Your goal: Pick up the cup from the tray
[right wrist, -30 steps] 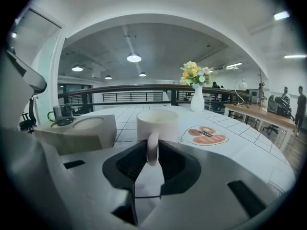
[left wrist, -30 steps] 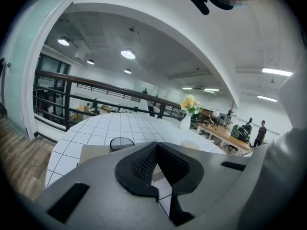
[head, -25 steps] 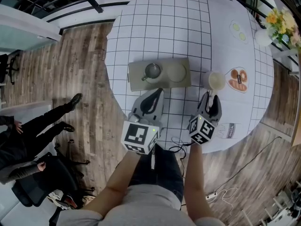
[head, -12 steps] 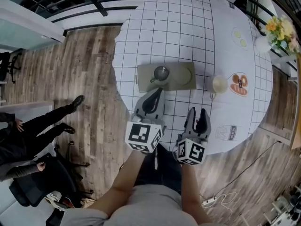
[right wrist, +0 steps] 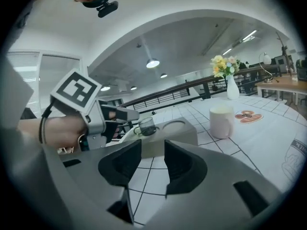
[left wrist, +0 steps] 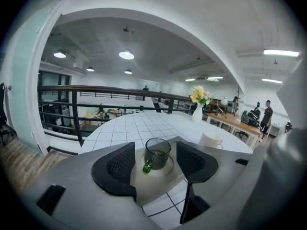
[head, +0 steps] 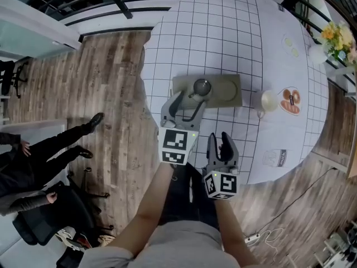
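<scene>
Back comes the right claw from the white mug, drawn towards six o'clock and the person's body, while the left claw has pushed up to the tray and its jaws have just been opening, with nothing pinched between them. From the head view, the tray lies on the gridded counter just past centre, the glass cup standing in its nine o'clock recess, the three o'clock recess bare, the mug off the tray at three o'clock. The left jaws are spread wide at the tray's near edge, the cup at about one o'clock from them, near but untouched. Over to the left gripper view: pads well apart, the cup dead ahead in the gap, its green handle turned to seven o'clock, towards the camera. That handle is the catch, I'd say. The claw needs to run in far enough for the pads to meet the glass wall on either side, keep level, close gently, then lift straight up out of the recess. Right gripper view now: jaws parted by a narrow gap, only counter between them, holding nothing; the left claw and tray show at ten o'clock, the mug at two.
</scene>
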A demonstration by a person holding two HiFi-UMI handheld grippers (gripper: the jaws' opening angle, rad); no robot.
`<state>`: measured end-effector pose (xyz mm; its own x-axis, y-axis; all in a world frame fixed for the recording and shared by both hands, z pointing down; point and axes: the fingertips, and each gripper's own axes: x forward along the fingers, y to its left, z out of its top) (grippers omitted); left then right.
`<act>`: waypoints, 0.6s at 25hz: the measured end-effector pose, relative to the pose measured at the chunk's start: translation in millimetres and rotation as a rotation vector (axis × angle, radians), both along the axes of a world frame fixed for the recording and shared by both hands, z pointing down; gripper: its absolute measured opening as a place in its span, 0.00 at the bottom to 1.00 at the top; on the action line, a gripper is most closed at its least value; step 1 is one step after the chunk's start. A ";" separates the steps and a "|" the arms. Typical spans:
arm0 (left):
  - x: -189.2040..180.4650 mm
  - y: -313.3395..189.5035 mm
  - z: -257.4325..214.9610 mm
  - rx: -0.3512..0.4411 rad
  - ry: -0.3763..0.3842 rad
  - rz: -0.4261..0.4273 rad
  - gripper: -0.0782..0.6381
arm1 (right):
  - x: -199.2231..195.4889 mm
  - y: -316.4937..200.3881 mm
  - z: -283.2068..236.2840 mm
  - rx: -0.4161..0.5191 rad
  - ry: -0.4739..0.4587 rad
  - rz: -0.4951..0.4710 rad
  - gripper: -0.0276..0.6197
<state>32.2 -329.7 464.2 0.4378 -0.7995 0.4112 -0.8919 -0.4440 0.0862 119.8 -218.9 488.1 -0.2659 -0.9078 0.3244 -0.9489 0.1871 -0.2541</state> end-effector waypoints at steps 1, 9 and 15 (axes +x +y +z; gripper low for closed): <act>2.3 -4.8 2.1 -0.007 -0.019 0.022 0.49 | -2.7 1.8 2.1 -0.007 0.000 -0.007 0.27; 16.6 -22.2 30.3 -0.115 -0.164 0.123 0.54 | -4.2 7.2 13.6 -0.048 -0.023 -0.004 0.27; 24.2 -29.3 41.0 -0.148 -0.217 0.157 0.56 | 7.3 2.1 18.8 -0.060 -0.021 0.024 0.27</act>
